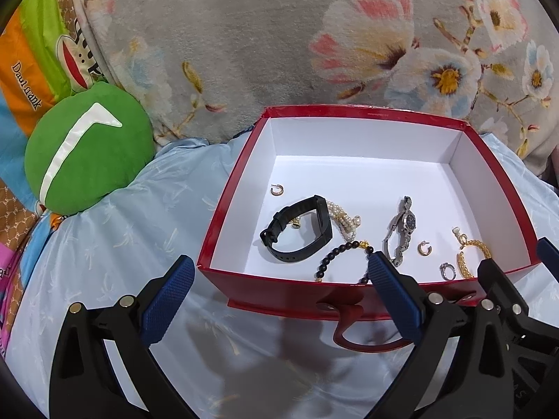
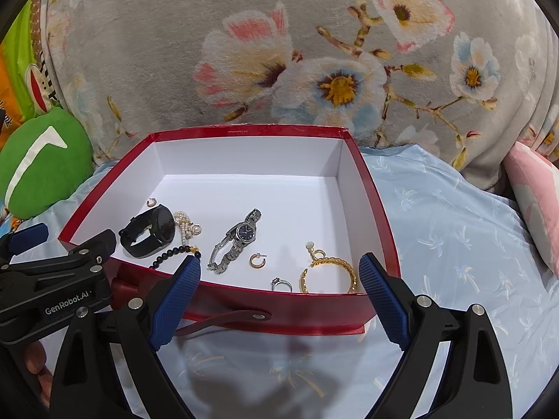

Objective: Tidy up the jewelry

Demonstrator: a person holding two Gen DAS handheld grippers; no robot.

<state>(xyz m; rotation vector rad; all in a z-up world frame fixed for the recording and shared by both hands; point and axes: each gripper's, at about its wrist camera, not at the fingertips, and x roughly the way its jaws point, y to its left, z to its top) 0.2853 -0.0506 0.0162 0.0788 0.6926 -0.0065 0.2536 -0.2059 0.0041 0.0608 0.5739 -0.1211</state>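
So both grippers are hanging just short of the red box, jaws spread wide, nothing in either one. The left gripper sits in front of the box's near-left corner, the right gripper in front of its near wall, and the two are nearly touching each other.

All the jewelry is loose on the white box floor, just past the tips. Ahead of the left gripper: a black watch, pearls right against it, and a bead bracelet draped toward the near wall. Between the right gripper's tips: a gold bracelet and a ring. A bit further in, a silver watch and a gold hoop; another hoop sits off by itself beyond the black watch.

My guess on handling: everything's light. The watches are the easy ones, pinch across the strap. Beads and pearls are floppy and will dangle, so grab mid-strand. The ring and hoops are tiny, hard and slippery, probably skittering on that smooth card floor.

The near wall is the thing to clear, so come down from above. The back half of the box is bare, plenty of room there. It all sits on a soft bed, so I'd expect the box to shift if bumped.
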